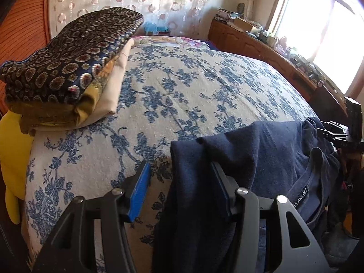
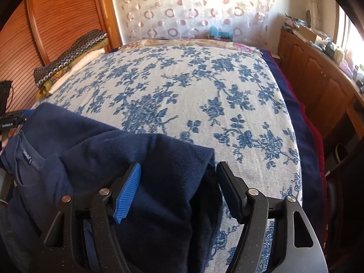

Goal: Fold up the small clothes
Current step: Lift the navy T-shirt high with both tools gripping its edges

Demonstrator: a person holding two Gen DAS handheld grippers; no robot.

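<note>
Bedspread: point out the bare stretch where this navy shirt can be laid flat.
The floral bedspread is bare across its middle and right side, between the navy shirt at the near edge and the far pillows. The left edge is crowded by the folded blanket stack.

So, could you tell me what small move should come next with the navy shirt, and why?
Probably close both sets of jaws on the navy shirt: the left gripper and right gripper each straddle a fold of it, jaws open, while it lies bunched at the bed edge.
</note>
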